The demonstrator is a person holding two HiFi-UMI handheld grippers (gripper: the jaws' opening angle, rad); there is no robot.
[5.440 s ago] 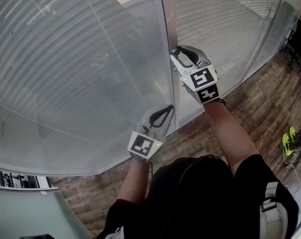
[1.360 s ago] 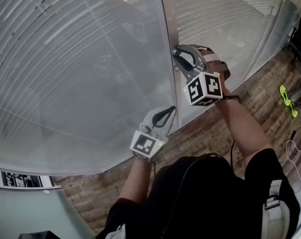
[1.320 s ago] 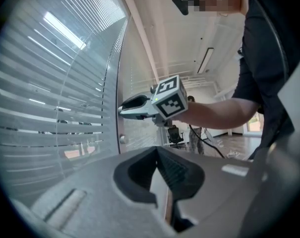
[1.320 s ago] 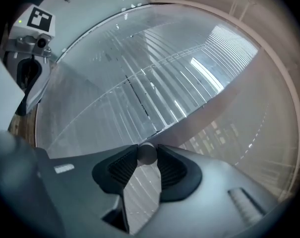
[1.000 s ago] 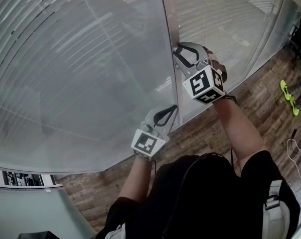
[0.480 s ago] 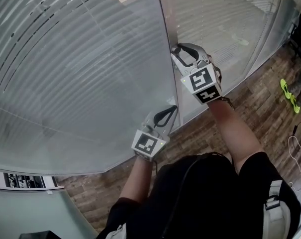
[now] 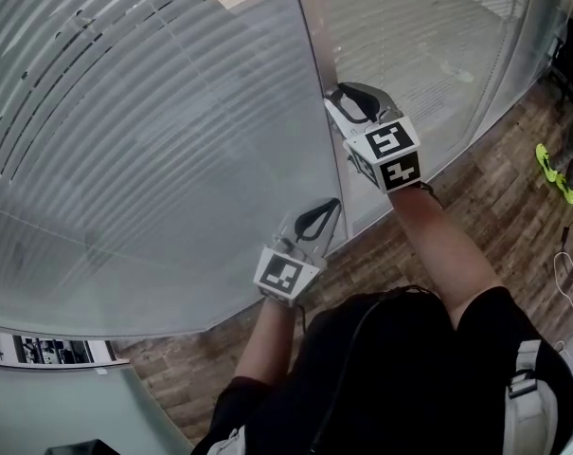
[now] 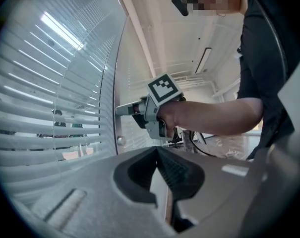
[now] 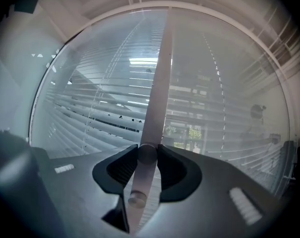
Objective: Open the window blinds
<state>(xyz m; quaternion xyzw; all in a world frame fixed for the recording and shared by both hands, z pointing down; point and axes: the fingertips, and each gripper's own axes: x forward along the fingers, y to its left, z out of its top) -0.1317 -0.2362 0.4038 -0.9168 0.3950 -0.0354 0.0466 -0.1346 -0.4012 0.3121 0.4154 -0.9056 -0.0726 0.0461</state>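
1. The window blinds (image 7: 125, 140) are seen behind curved glass panes on both sides of a vertical frame strip (image 7: 314, 45). In the left pane the slats are tilted so that narrow bright gaps show between them.
2. A small round knob (image 9: 146, 153) is mounted on the frame strip, and a second knob (image 9: 137, 199) is set on the same strip just beside it, on the side nearer the camera in the right gripper view.
3. The first knob is clamped by the right gripper (image 7: 335, 100): its two jaws are pressed against the knob from either side, and the gripper is held level against the frame.
4. The left gripper (image 7: 331, 207) is held lower on the same frame strip, with its tips at the strip. Its jaws are brought together at the tips, and nothing can be made out between them.
5. A marker cube (image 7: 390, 154) is carried on the right gripper, above a bare forearm.
6. A wooden floor (image 7: 475, 188) is seen below the glass, and a yellow-green object (image 7: 551, 169) lies on it at the right, well apart from the grippers.
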